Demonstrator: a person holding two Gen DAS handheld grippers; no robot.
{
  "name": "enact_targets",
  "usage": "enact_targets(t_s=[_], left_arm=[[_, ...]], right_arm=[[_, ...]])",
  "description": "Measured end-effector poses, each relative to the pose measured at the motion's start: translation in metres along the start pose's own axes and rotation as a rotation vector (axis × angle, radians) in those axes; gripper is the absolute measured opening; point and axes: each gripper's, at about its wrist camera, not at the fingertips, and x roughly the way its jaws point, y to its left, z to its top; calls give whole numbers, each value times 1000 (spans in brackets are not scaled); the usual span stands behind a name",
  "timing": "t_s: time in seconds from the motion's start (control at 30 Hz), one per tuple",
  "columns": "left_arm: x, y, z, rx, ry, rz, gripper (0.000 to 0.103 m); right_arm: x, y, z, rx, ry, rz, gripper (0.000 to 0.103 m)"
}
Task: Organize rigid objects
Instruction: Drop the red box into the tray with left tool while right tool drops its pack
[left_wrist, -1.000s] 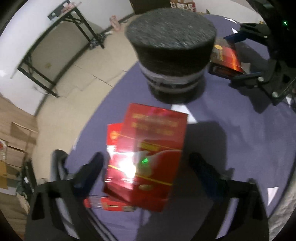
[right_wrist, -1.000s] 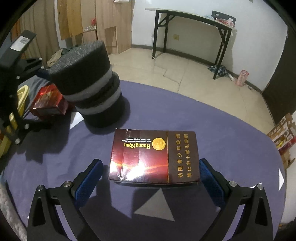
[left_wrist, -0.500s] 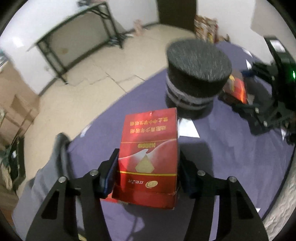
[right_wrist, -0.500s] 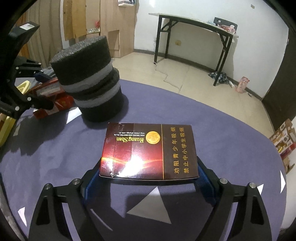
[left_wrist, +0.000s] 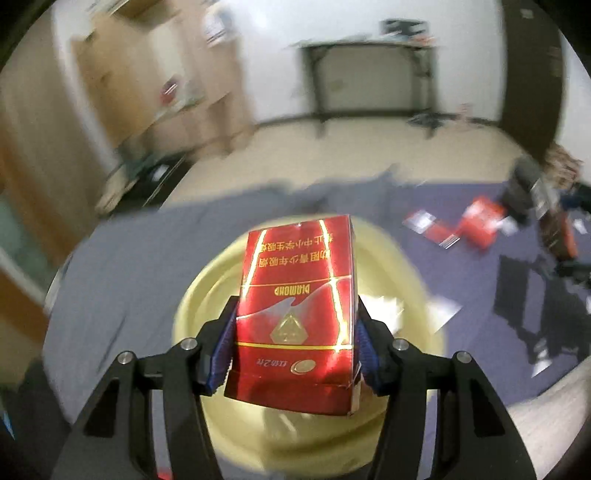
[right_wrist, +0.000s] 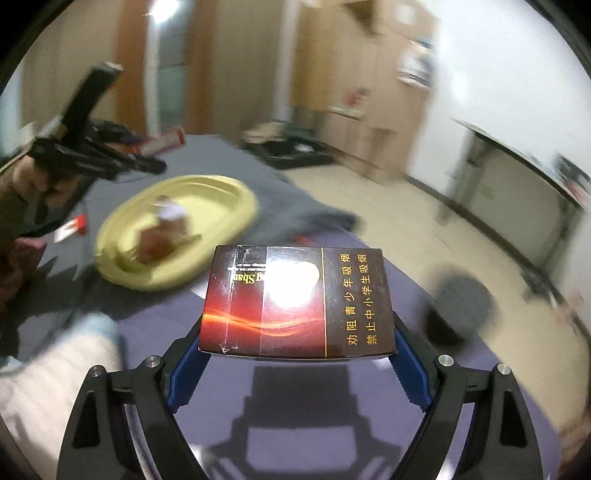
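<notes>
My left gripper is shut on a red Diamond cigarette box and holds it above a yellow tray. My right gripper is shut on a dark brown Huang Shan cigarette box, held above the purple table cloth. The yellow tray lies to the left in the right wrist view, with a brownish item in it. The left gripper shows blurred beyond the tray.
More red boxes lie on the cloth at the right in the left wrist view. A black foam cylinder stands at the right in the right wrist view. A black-legged table stands by the far wall.
Both grippers closed on their boxes and lifted them. Both swung left, away from the foam cylinder toward the yellow tray. The views are motion-blurred.
</notes>
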Motion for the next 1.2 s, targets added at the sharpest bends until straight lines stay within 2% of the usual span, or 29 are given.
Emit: enact_targets(t_s=[0.1,0.17,0.27,0.43,0.5,0.57,0.73,0.77,0.83,0.87,0.9,0.93,1.0,1.03,1.07,1.13,1.2], left_arm=[[6,33,-47,-79,84,85,58],[13,40,-72,-134,125,57,58],[27,31,-86,-116,162,29,58],[51,32,-89,-91,190,0,58],[58,34,-89,-76,211,-14,59],[62,42,-91,-89,200,-22,59],[65,51,-98,-110,204,-12,60],[65,51,-98,-112,203,-19,60],[65,50,-98,-99,201,-20,61],[66,49,-98,-95,199,-18,64],[67,49,-98,-94,200,-20,73],[69,49,-98,-99,212,-24,76],[65,47,-98,-100,203,-16,80],[59,46,-95,-89,181,-14,86],[47,43,-88,-76,156,-38,102],[18,40,-76,-82,73,-62,103],[-6,32,-63,-79,-7,-39,103]], right_arm=[[35,30,39,-40,7,110,88],[70,48,64,-53,32,165,88],[131,73,92,-51,113,220,88],[183,93,117,-83,130,192,88],[202,99,121,-71,175,203,88],[217,108,124,-73,207,197,88],[241,115,130,-47,254,188,88],[253,105,138,-42,262,190,88],[256,103,136,-32,273,190,88],[254,104,139,-37,270,188,89],[254,104,140,-39,272,191,89],[250,102,141,-38,277,198,89],[244,100,145,-19,293,226,99],[235,96,148,13,278,245,102],[224,89,153,52,251,262,103],[193,73,162,107,196,269,103],[155,53,164,118,139,194,103]])
